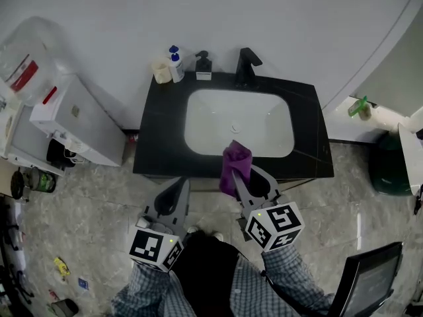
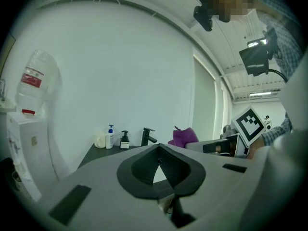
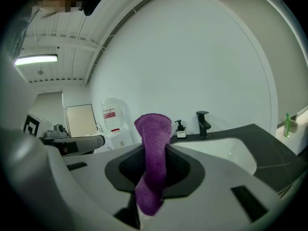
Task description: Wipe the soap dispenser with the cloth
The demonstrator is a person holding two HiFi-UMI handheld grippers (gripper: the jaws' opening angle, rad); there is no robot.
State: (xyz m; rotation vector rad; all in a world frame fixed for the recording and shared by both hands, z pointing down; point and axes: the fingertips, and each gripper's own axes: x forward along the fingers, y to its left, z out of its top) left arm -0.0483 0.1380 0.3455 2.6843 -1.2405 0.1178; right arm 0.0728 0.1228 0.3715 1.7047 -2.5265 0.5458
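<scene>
We are facing a black vanity (image 1: 153, 137), right gripper (image 3: 155, 153) pinching the cloth (image 3: 153, 129), left gripper (image 2: 159, 147) pressed together; only gripper views are showing the ceiling (image 3: 57, 40).

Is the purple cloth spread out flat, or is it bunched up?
Bunched up. The purple cloth forms a narrow roll, clamped between the jaws of the right tongs; no part of it lies flat.
</scene>
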